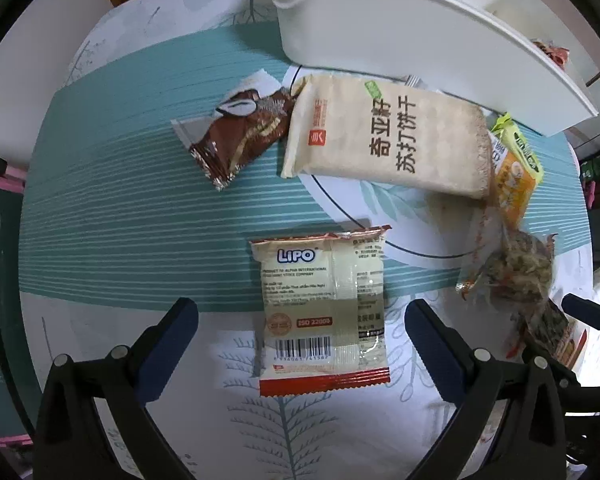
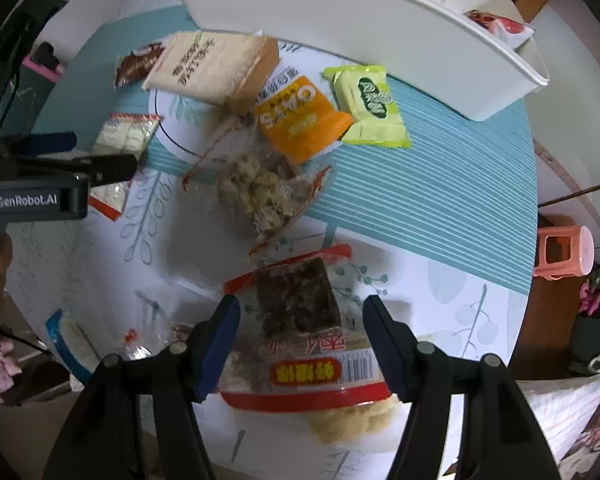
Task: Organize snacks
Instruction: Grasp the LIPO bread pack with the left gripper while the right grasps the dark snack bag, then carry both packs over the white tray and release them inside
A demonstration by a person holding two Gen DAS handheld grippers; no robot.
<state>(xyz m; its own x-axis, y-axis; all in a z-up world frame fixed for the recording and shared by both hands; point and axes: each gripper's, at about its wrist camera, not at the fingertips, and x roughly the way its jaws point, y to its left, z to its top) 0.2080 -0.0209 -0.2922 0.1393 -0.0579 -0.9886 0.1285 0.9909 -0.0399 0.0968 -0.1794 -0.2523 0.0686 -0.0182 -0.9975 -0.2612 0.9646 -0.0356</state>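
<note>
Both grippers point straight down over the leaf-print tablecloth point(image 1: 100, 208). The left gripper point(image 1: 300, 320) hangs wide open astride the LIPO packet point(image 1: 324, 312), gripping nothing. The right gripper point(image 2: 300, 332), jaws partly open, straddles a red-edged snack bag point(image 2: 300, 320) without pressing it. The white bin point(image 1: 400, 28) stands beyond the packet.

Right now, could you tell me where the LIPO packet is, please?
In the left wrist view the LIPO packet lies flat on the tablecloth, between the left tongs' open fingers, below the beige cracker pack.
</note>
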